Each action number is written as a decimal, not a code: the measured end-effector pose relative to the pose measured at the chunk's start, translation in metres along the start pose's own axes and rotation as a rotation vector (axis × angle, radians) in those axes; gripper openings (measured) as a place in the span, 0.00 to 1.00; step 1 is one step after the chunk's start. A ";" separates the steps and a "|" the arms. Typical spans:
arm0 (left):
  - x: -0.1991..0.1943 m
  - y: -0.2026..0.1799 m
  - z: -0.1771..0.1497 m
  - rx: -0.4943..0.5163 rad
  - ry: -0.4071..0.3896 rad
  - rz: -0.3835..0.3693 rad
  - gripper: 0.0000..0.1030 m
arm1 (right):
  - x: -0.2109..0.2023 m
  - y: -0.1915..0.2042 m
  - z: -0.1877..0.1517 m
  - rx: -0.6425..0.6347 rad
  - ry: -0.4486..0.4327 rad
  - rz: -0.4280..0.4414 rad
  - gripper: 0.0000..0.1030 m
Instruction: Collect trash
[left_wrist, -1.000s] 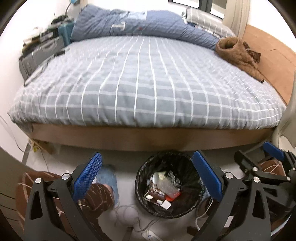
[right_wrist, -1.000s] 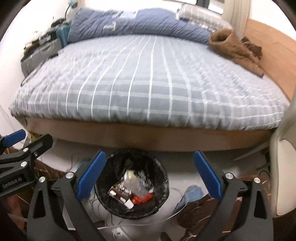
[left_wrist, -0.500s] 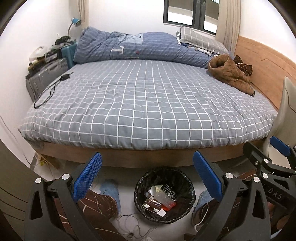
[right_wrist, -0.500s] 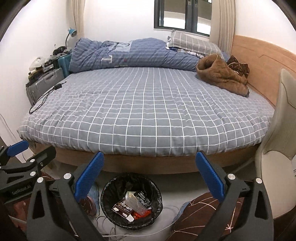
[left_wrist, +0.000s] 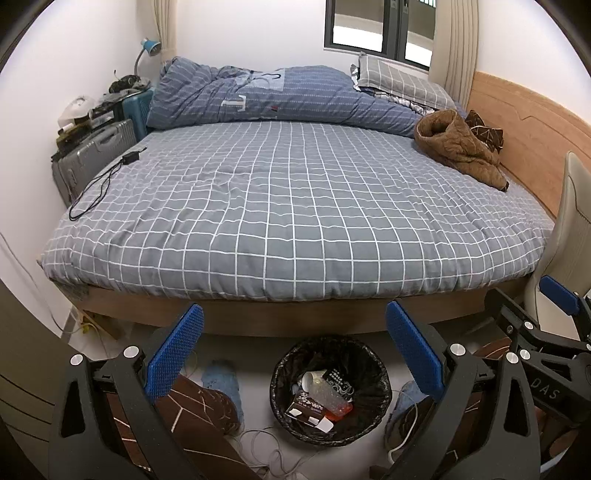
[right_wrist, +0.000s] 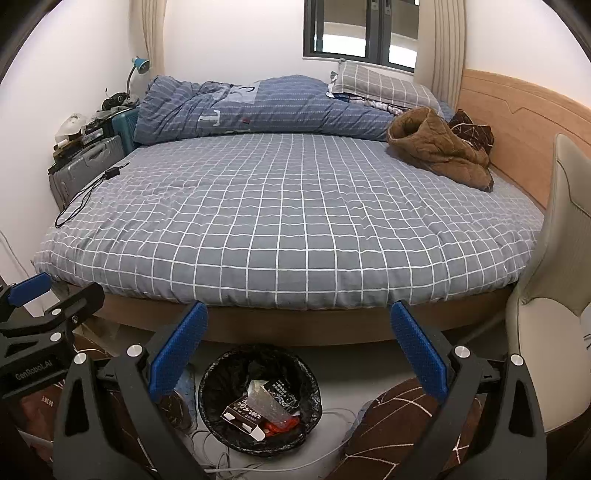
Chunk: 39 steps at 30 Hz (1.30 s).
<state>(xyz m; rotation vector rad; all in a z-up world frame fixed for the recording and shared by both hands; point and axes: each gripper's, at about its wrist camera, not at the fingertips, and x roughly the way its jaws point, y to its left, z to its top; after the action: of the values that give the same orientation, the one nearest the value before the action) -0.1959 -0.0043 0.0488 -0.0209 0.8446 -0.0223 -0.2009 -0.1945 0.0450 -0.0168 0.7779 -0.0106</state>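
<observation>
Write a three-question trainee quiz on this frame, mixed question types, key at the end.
1. True or false: the left gripper and right gripper both hold trash.
2. Where does the round bin with the black liner stand? A) on the grey checked bed B) on the floor at the foot of that bed C) on the beige chair
3. Fill in: the crumpled brown quilted jacket lies beside the wooden ____.

Key: 1 false, both are open and empty; 2 B; 3 headboard.
</observation>
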 end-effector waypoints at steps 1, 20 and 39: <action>0.000 0.000 0.000 0.000 0.000 0.001 0.94 | -0.001 0.002 0.000 -0.002 -0.002 0.000 0.93; 0.008 0.005 -0.004 -0.004 0.016 -0.024 0.94 | -0.003 0.005 0.001 -0.006 -0.008 -0.008 0.93; 0.012 0.005 -0.006 -0.002 0.021 -0.041 0.94 | -0.004 0.005 0.000 -0.001 -0.009 -0.005 0.93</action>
<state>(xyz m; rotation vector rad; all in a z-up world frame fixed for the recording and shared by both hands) -0.1927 0.0004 0.0355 -0.0398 0.8650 -0.0598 -0.2034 -0.1896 0.0477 -0.0203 0.7693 -0.0149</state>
